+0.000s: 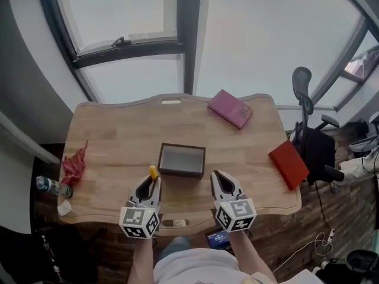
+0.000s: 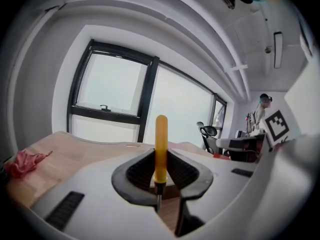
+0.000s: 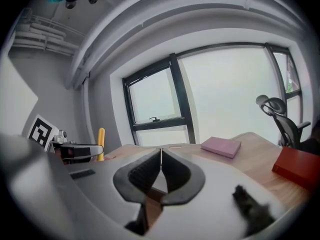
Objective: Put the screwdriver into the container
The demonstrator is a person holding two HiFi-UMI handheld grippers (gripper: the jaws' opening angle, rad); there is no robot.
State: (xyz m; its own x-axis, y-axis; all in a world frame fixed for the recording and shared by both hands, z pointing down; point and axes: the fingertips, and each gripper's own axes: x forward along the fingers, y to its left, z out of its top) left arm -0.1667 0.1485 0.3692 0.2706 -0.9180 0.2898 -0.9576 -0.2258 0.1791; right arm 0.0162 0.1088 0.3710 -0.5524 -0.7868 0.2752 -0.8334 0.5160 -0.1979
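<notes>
Currently: left gripper (image 1: 150, 183) clamped on screwdriver (image 2: 160, 149), yellow handle upright between jaws; right gripper (image 1: 219, 180) closed, empty. Container (image 1: 180, 171) just ahead, slightly right of left jaws. Advised: carry over rim before releasing.

No readable text, brand or number anywhere, honestly. Closest thing is the black-and-white square marker patterns on the cubes of the left tongs (image 1: 150, 181) and right tongs (image 1: 218, 177).

Soft daylight enters through the big window (image 1: 249, 40) beyond the far edge of the desk (image 1: 112, 129); the glass is washed out white. Shadows are weak. Both gripper views curve strongly, with dark corners.
</notes>
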